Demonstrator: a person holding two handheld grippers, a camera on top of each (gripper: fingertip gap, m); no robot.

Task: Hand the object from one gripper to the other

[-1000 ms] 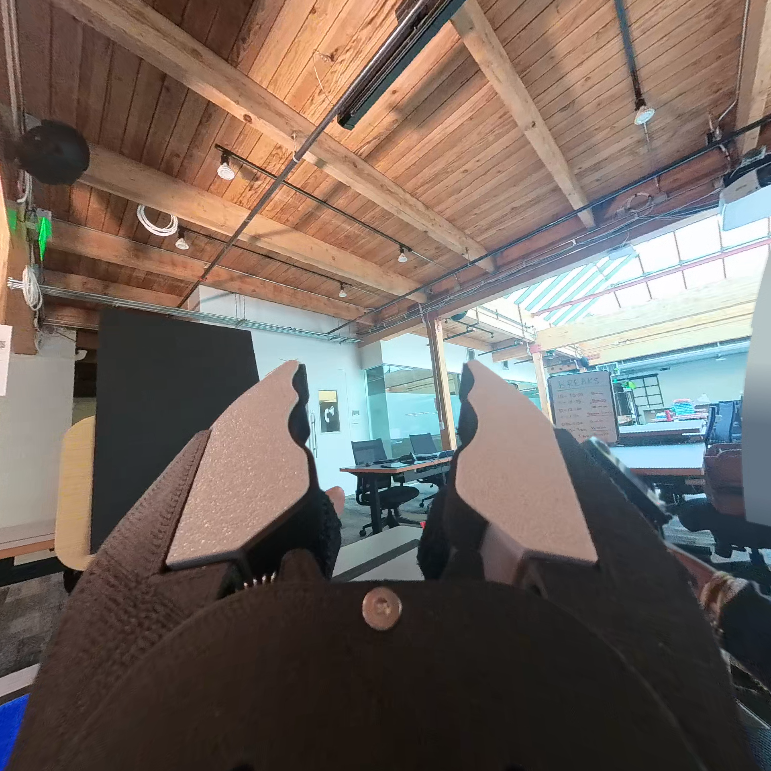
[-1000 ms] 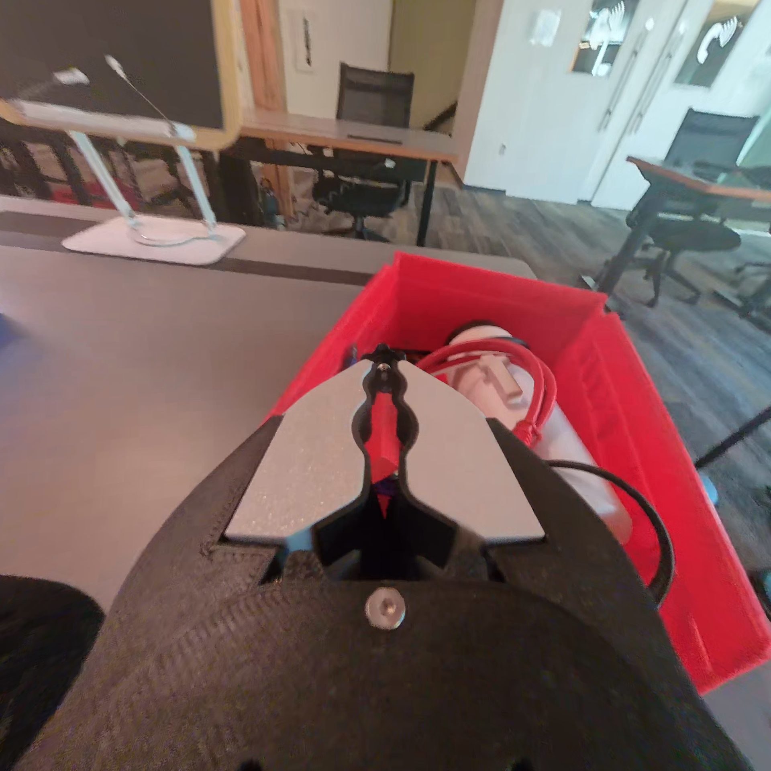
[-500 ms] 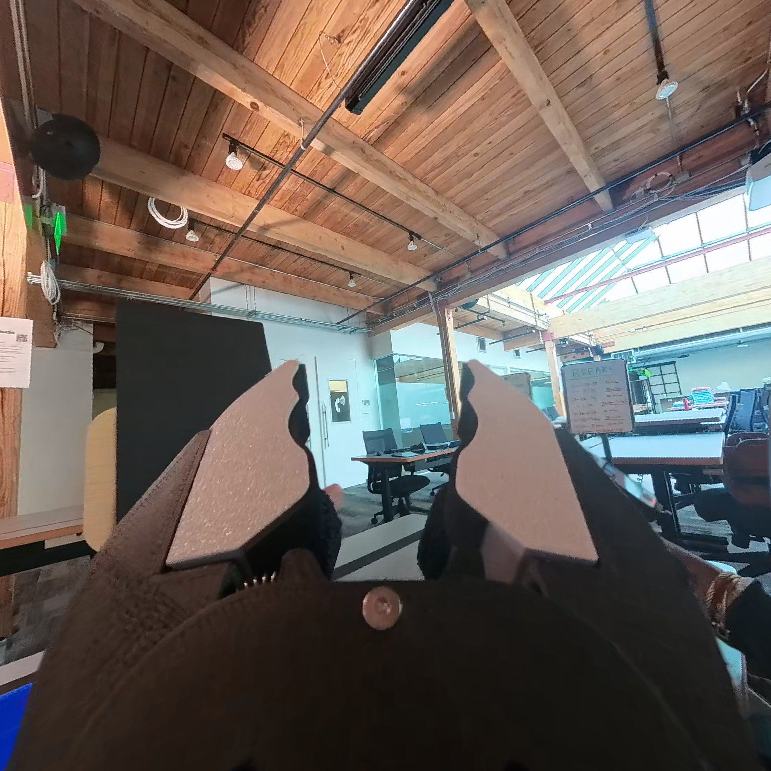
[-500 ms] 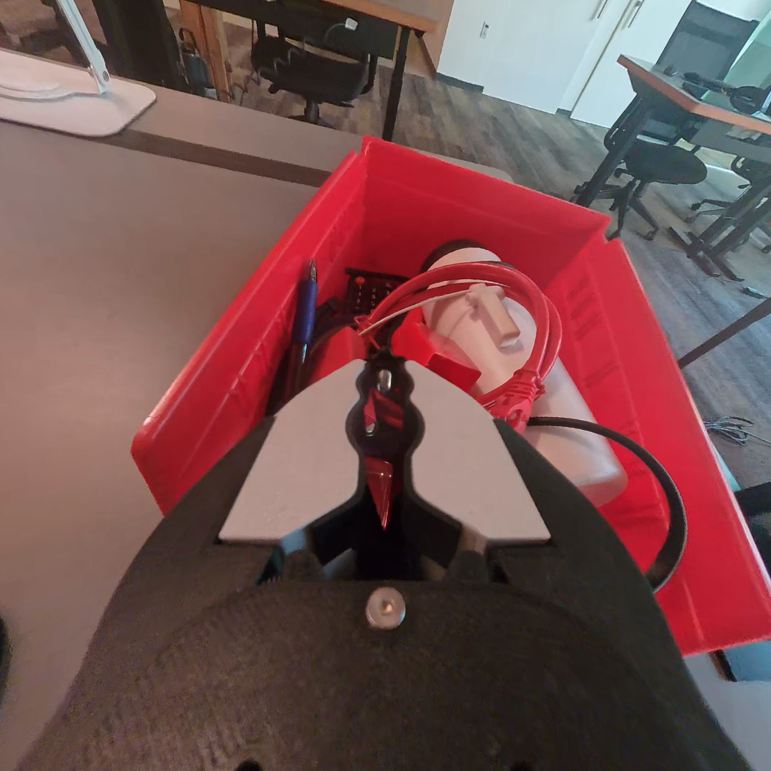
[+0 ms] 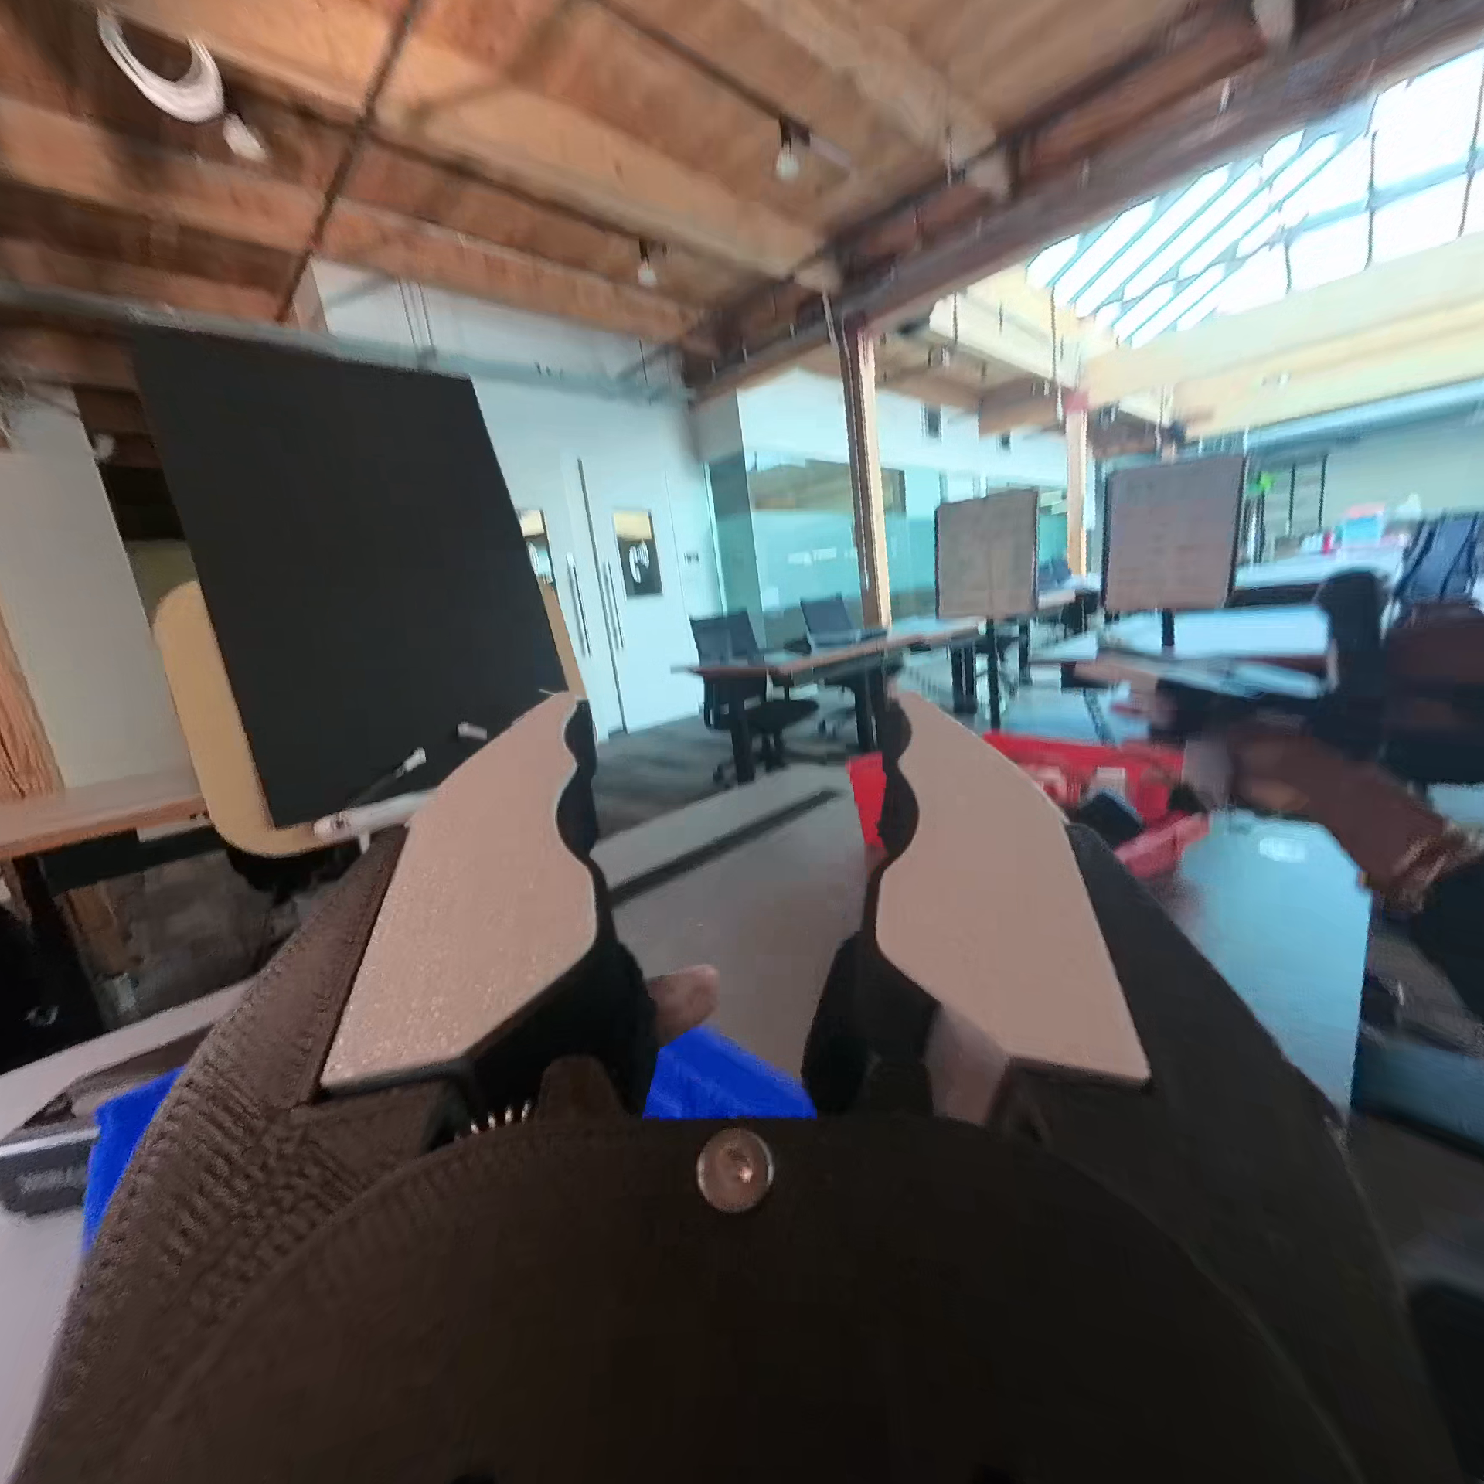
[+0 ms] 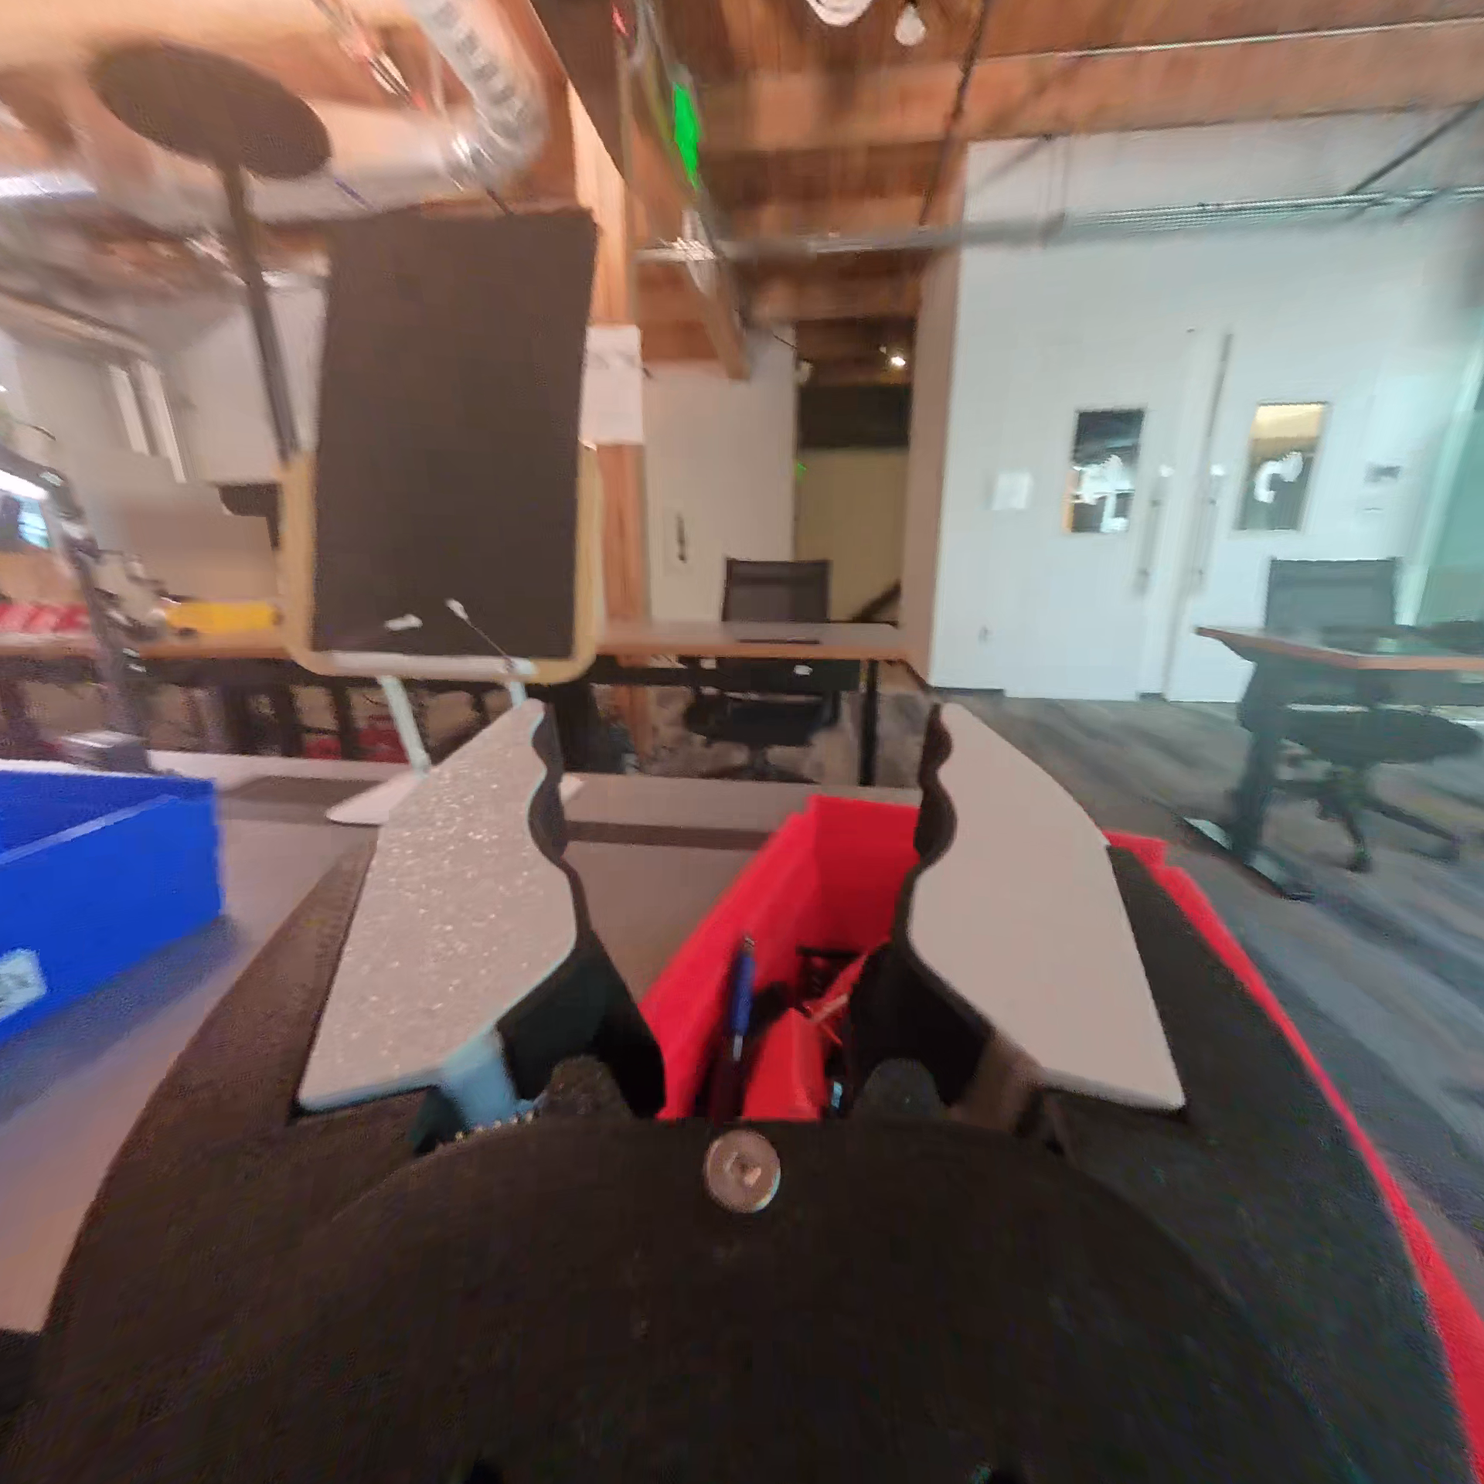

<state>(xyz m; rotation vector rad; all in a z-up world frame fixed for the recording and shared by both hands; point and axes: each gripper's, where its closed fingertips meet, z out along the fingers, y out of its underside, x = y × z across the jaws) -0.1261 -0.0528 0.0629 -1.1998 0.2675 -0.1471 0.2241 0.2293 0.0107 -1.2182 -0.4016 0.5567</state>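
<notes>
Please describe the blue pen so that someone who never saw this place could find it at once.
Look at the red bin on the grey table, on the opposite side from the blue bin. The blue pen stands tilted against the bin's left inner wall, tip up. It is the only blue, thin thing among red and black clutter.

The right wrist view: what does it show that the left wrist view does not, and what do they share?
Only the right wrist view shows the blue pen and other red items lying inside the red bin, and the blue bin standing apart to the left on the table.

Only the left wrist view shows a person's arm near the red bin, a fingertip and something blue under the left tool.

Both show the red bin, the grey table, the black panel, and an open, empty tool; the right tool has its jaws spread.
</notes>
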